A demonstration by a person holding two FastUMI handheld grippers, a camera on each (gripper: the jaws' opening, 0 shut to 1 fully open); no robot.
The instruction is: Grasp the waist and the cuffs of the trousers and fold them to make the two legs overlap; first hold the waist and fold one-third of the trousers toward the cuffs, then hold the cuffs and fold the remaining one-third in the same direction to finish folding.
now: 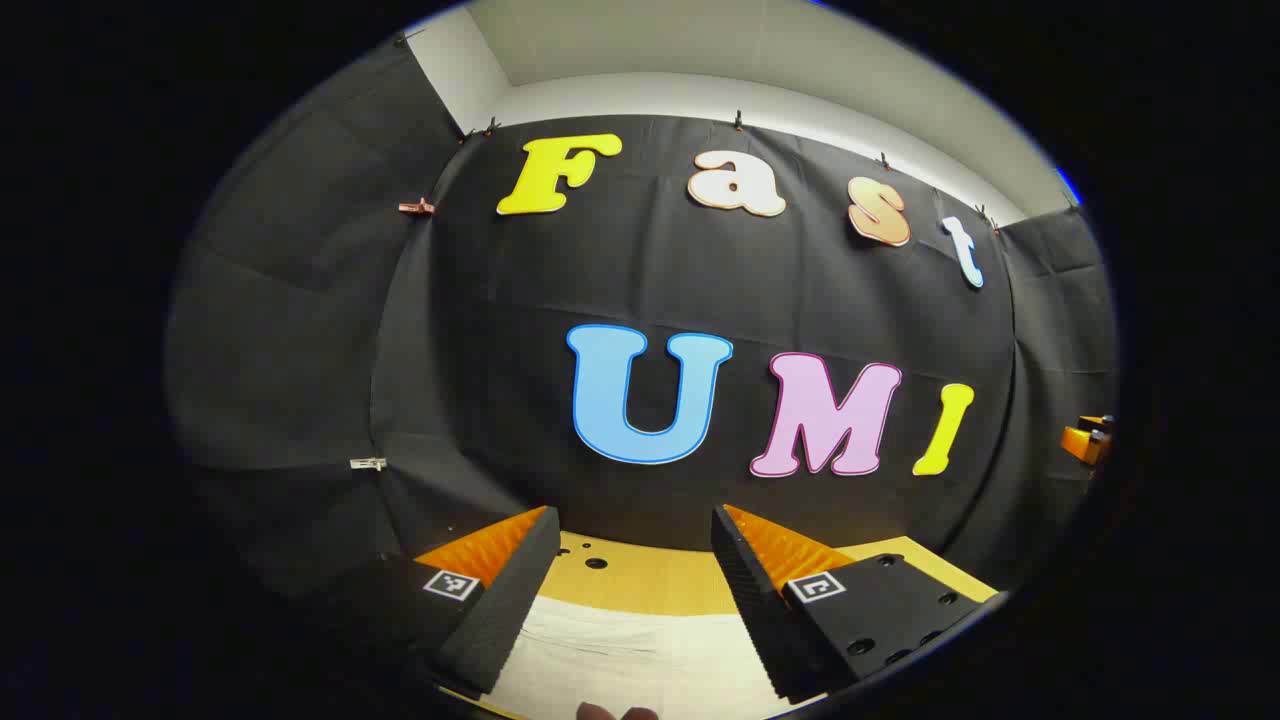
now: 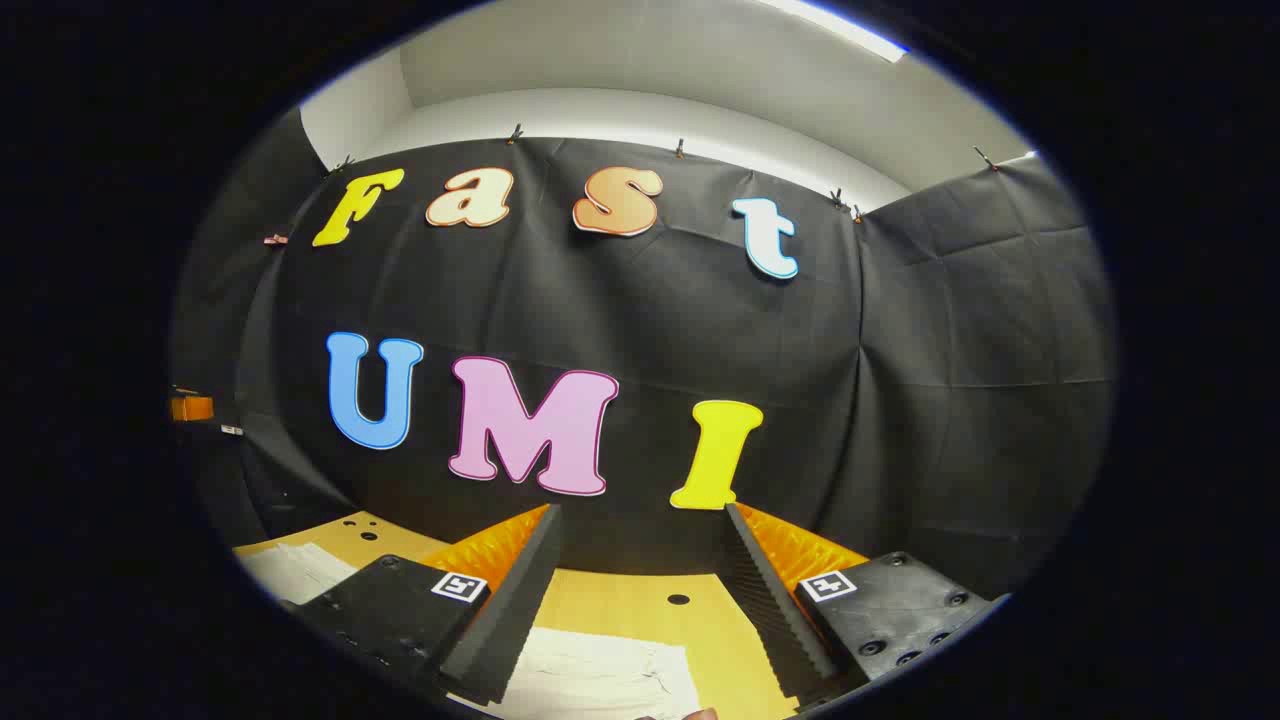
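Trousers [image 1: 640,655]: pale cloth lying flat on the table [image 1: 640,585], low centre of the left gripper view, between and below my left gripper's fingers. In the right gripper view the same cloth [image 2: 600,680] appears at the bottom centre, with a second patch at the lower left past the finger mount. I cannot tell from either view which end is waist and which is cuffs.

Left gripper [image 1: 630,525]: jaws wide apart, holding nothing, raised over the cloth and aimed at the booth wall. Right gripper [image 2: 640,520]: jaws likewise spread and empty, hovering above the table near the cloth's edge.

Step in hand, as I judge it: the approach before a grasp; no fold is visibly under way, and how much folding is already done I cannot say, since so little cloth shows.

Next move calls for: tilting both grippers down toward the table, bringing each pair of fingers over a cloth edge, and closing only once fabric sits between them, so that the layers lift together.
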